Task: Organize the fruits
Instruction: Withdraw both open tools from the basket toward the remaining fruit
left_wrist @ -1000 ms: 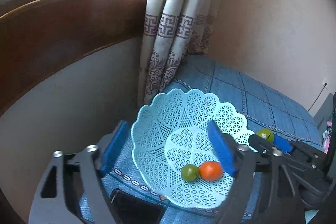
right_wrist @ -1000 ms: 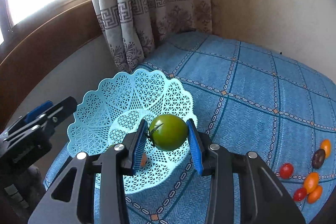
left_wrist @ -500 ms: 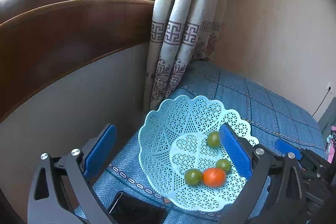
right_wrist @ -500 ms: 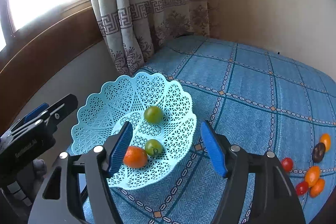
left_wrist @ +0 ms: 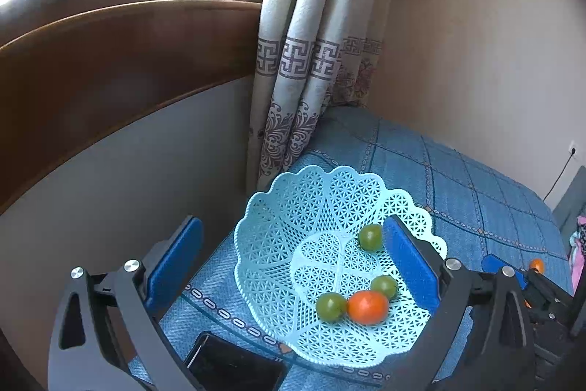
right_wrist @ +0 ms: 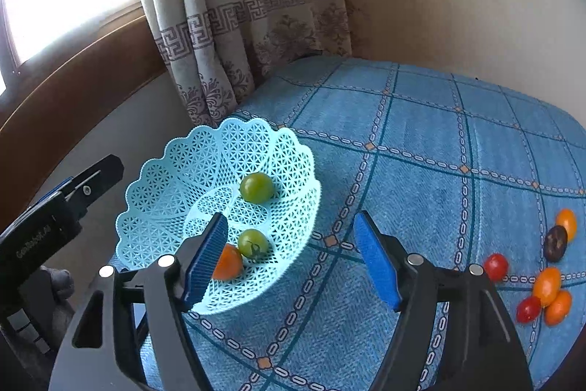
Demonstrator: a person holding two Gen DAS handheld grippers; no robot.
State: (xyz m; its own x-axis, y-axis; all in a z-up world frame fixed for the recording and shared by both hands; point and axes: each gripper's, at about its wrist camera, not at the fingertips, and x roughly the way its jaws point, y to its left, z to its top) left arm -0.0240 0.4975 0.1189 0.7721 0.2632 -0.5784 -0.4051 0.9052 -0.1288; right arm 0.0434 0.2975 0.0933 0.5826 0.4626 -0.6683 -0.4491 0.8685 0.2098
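Both the left hand-held gripper (left_wrist: pixel 293 266) and right hand-held gripper (right_wrist: pixel 293 259) gape wide, empty. The lattice basket (right_wrist: pixel 175 178) on the blue tabletop (right_wrist: pixel 421 141) holds 3 green tomatoes (left_wrist: pixel 370 237) and 1 orange fruit (left_wrist: pixel 368 307).

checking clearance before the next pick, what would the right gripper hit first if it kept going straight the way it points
Probably the blue checked tablecloth, just beside the light blue lattice basket. The right gripper is open and empty, and the gap between its fingers frames bare cloth at the basket's rim. Depth is unclear, so its left finger might clip the rim.
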